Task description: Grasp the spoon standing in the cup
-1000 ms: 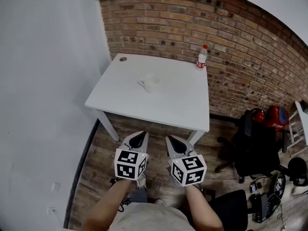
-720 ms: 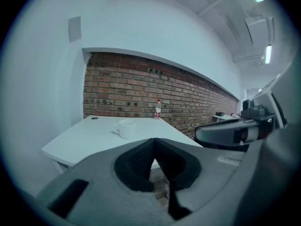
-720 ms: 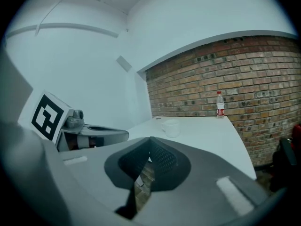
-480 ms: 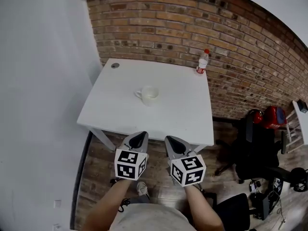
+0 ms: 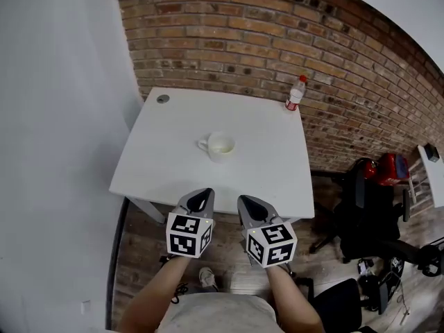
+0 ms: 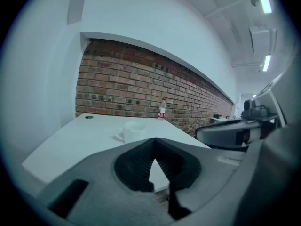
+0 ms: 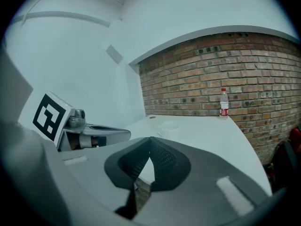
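Your left gripper [image 5: 200,195] and right gripper [image 5: 249,202] hang side by side at the near edge of the white table [image 5: 267,175], close together but not touching. On each one the jaw tips meet, and only a small triangular gap shows behind the point. Nothing sits between either pair of jaws.

Look to the middle of the table for the white cup [image 5: 222,146]. It stands upright with its handle turned to the left, well apart from both grippers and slightly left of the line between them. From your head view something pale shows inside the cup, but it is too small to tell whether that is the spoon. Neither gripper view shows a handle rising above the rim.

A clear bottle [image 5: 295,93] with a red cap and a red label stands upright at the far right corner, against the brick wall [image 5: 243,40]. A small round cap [image 5: 162,98] sits in the tabletop at the far left corner. To the right of the table, on the wooden floor, stands a black office chair [image 5: 371,217].
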Motion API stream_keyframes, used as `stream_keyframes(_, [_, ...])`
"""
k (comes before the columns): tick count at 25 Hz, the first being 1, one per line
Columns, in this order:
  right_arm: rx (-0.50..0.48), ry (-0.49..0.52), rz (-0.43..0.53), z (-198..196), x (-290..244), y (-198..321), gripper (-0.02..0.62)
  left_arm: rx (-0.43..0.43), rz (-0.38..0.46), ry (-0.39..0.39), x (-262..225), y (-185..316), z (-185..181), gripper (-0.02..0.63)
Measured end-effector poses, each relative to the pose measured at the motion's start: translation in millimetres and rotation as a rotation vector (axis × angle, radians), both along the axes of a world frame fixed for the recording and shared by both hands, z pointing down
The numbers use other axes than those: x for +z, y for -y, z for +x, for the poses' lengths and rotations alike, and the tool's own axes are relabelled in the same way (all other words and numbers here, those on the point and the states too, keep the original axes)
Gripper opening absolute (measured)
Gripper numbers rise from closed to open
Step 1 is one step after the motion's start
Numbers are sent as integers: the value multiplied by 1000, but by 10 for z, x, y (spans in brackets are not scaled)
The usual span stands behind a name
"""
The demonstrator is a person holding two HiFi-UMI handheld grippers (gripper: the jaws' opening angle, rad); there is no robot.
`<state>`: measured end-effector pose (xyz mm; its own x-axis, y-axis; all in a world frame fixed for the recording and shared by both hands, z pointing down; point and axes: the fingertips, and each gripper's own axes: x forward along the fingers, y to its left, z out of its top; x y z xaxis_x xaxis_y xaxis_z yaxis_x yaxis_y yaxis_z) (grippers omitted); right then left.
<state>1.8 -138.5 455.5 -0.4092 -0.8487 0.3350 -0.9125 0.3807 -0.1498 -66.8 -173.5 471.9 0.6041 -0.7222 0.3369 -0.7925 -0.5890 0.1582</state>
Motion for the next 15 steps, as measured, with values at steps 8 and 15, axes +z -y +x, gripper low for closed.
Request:
stream_keyframes(8, [3,-16,16,-95,-82,226,5,5,8,-16,-48,259,-56,-5])
stream_keyframes(15, [-13,-17,31,-45,-108,548,5,-19,16,-18,-19,584,-41,-5])
